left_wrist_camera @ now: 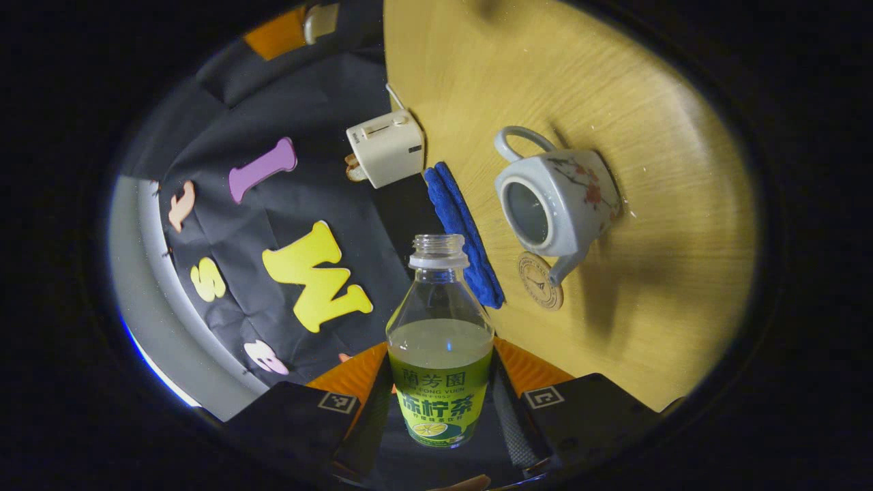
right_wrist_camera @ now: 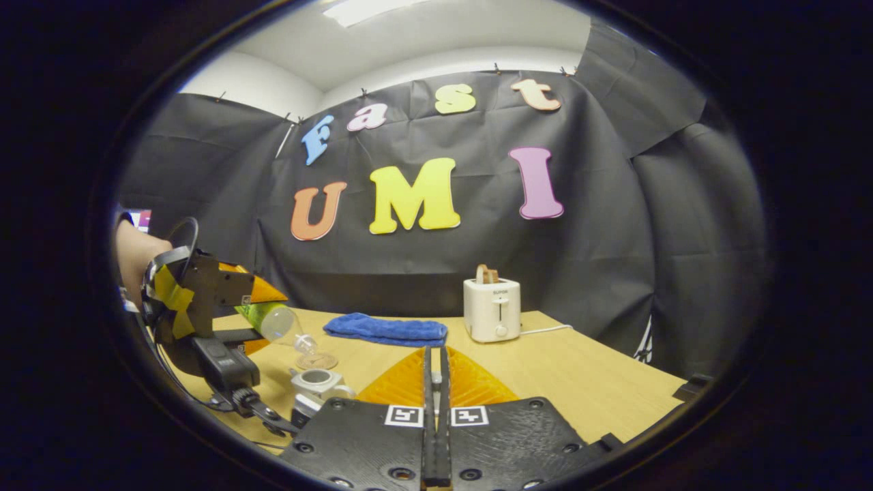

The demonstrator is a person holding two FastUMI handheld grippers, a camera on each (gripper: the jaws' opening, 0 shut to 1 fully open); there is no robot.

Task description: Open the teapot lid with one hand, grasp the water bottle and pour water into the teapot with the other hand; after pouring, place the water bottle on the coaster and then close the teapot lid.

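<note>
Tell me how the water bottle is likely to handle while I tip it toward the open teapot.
The water bottle looks like thin clear plastic, so it may flex under the left gripper. Roughly half full and uncapped, it is probably fairly light, and the liquid will shift and could come out suddenly. The teapot opening is small, so tilt slowly.

Open tabletop point(right_wrist_camera: 580, 375) lies right of the teapot point(right_wrist_camera: 317, 382); toaster point(right_wrist_camera: 492, 310) and cloth point(right_wrist_camera: 385, 329) line the back.

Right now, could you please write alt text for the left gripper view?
The left gripper holds an uncapped water bottle tilted toward a lidless teapot on the wooden table, beside a coaster, blue cloth and toaster.
</note>
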